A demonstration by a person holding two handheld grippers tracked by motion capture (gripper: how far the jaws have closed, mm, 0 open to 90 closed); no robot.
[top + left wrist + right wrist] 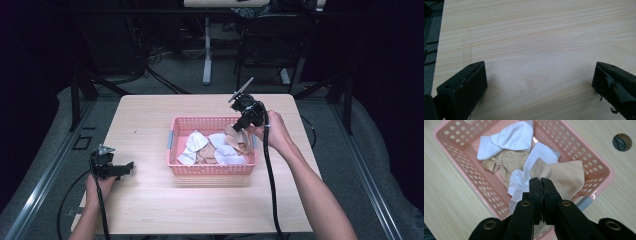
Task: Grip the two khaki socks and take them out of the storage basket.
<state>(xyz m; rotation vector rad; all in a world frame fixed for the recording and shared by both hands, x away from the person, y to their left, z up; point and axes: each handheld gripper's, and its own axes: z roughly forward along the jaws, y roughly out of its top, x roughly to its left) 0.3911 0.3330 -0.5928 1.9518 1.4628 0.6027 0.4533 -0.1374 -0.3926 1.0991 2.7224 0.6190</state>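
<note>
Right tongs (541, 182): clenched on an edge of the beige sock (569, 177), jaws pressed together with the fabric pinched at the tips; held above the right end of the basket in the high view (239, 125).
Beige sock: hanging from the right tongs over the basket's right end (235, 137), lower part draped down among the other socks.
Basket (210, 169): pink, perforated, near the centre of the surface (150, 200).
Basket contents: white socks (516, 136) at the far end and the middle, a second tan sock (507, 161) lying between them, all loosely piled.
Left tongs (125, 169): released, jaws wide apart, nothing between them; resting low at the left of the surface, well apart from the basket.
Left gripper view: bare wood grain between the two jaws (536, 85).
Surface: light wood, round cable hole (622, 142) just beyond the basket's corner.
</note>
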